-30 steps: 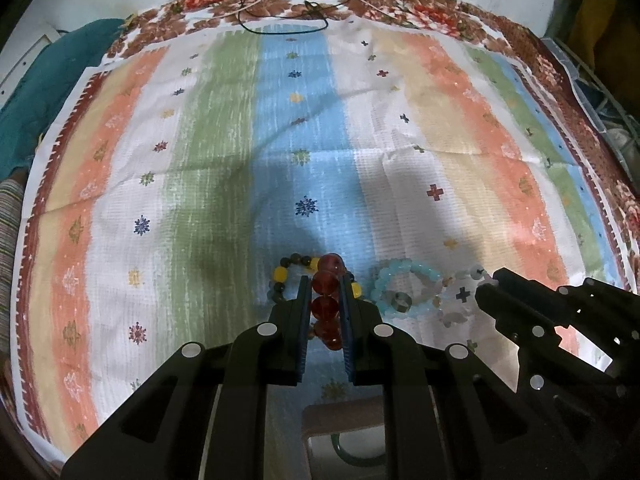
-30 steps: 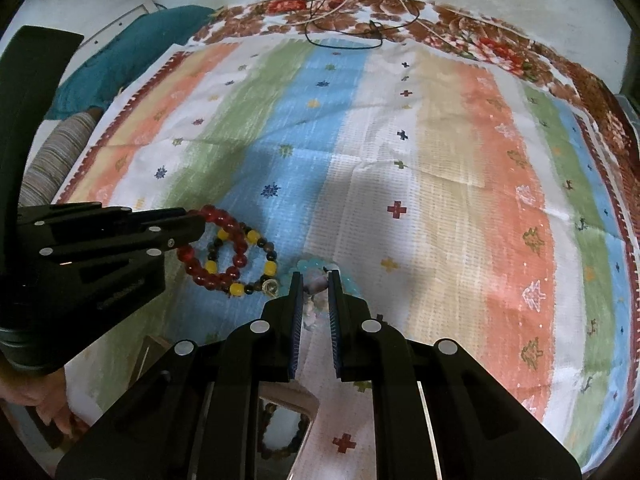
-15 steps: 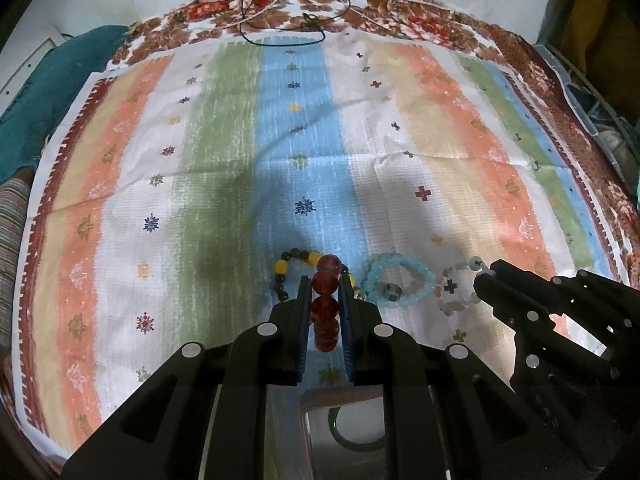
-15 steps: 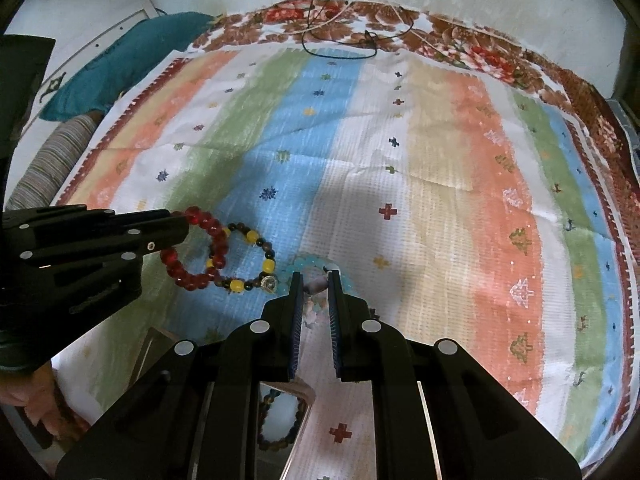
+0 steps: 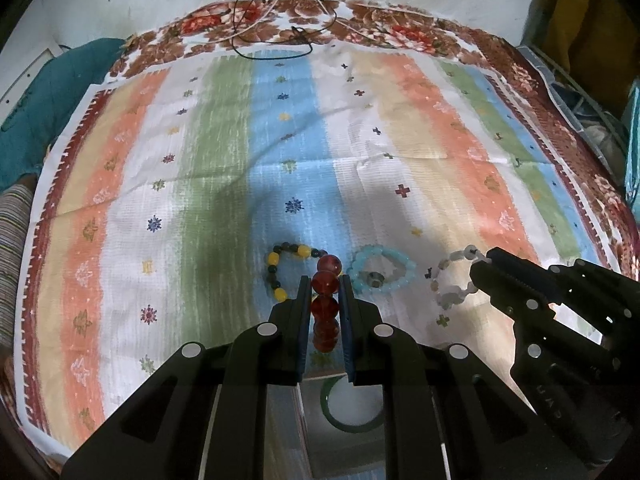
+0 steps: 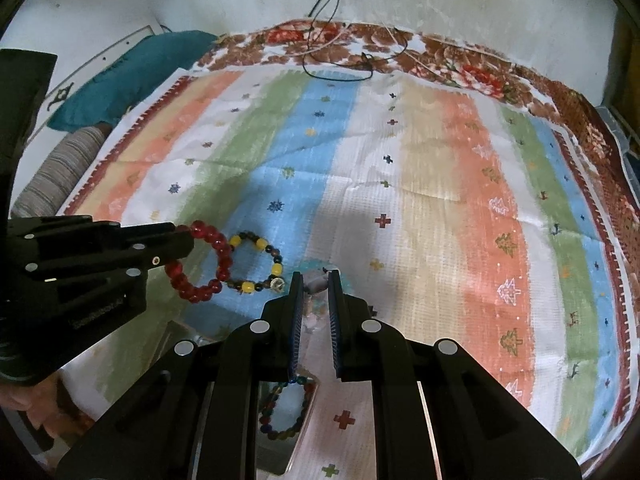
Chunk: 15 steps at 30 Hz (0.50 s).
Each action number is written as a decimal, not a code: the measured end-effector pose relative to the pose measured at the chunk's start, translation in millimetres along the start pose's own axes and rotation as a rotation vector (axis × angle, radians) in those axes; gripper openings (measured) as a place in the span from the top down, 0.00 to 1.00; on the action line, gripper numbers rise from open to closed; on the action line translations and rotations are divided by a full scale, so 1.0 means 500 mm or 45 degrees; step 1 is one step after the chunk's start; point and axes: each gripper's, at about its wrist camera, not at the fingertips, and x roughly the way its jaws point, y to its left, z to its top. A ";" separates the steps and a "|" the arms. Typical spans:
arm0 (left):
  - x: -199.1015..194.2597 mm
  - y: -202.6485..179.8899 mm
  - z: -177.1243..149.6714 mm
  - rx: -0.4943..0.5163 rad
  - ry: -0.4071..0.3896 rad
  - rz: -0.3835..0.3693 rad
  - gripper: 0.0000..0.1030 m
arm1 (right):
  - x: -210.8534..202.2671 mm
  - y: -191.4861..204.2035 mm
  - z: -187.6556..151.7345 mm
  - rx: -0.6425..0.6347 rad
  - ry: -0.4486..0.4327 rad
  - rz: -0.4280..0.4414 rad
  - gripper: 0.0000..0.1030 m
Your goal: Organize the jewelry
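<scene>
Left wrist view showed a striped cloth (image 5: 224,184) spread over a floral-bordered blanket (image 5: 400,34), with green, blue, orange and white bands running away from the camera. A teal cushion (image 5: 44,108) lay at the cloth's left edge, and a thin black cord (image 5: 272,50) looped near the far border.

Next in size, the left gripper (image 5: 325,280) filled the lower middle of that view, its jaws nearly shut and clamped on a red bead bracelet (image 5: 326,304); in the right wrist view the red loop (image 6: 208,264) hung from the tips over the blue stripe. The right gripper (image 6: 316,280) was likewise almost closed, pinching a pale translucent bead bracelet (image 5: 452,280), whose loop showed hanging from the fingertips in the left wrist view.

On the cloth between the two grippers lay a light blue bead bracelet (image 5: 380,274), and just left of it a dark and yellow bead bracelet (image 5: 286,268), partly behind the red one. Below the grippers sat an open box (image 6: 304,432); a multicoloured bead bracelet (image 6: 284,408) rested in one compartment and a green bangle (image 5: 352,412) in another.
</scene>
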 end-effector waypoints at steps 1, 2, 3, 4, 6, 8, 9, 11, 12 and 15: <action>-0.004 -0.001 -0.002 0.001 -0.004 -0.002 0.87 | -0.004 0.000 -0.002 -0.002 -0.007 -0.001 0.87; -0.009 -0.001 -0.005 0.001 -0.009 -0.005 0.87 | -0.008 0.001 -0.003 -0.006 -0.011 -0.003 0.87; -0.012 -0.002 -0.007 0.001 -0.012 -0.007 0.87 | -0.012 0.001 -0.005 -0.008 -0.016 -0.004 0.87; -0.016 -0.002 -0.009 0.002 -0.016 -0.010 0.87 | -0.016 0.001 -0.006 -0.007 -0.025 -0.007 0.87; -0.024 -0.003 -0.015 0.005 -0.025 -0.014 0.87 | -0.023 -0.001 -0.009 0.003 -0.034 0.005 0.87; -0.032 -0.007 -0.022 0.012 -0.033 -0.014 0.87 | -0.029 -0.001 -0.014 0.005 -0.039 0.016 0.87; -0.034 -0.007 -0.024 0.015 -0.036 -0.016 0.87 | -0.031 0.000 -0.016 0.003 -0.040 0.017 0.87; -0.042 -0.010 -0.029 0.020 -0.044 -0.020 0.87 | -0.039 0.003 -0.020 -0.005 -0.049 0.019 0.87; -0.046 -0.012 -0.031 0.022 -0.049 -0.023 0.87 | -0.043 0.005 -0.022 -0.009 -0.054 0.019 0.87; -0.058 -0.016 -0.040 0.028 -0.060 -0.036 0.87 | -0.051 0.011 -0.027 -0.017 -0.064 0.023 0.87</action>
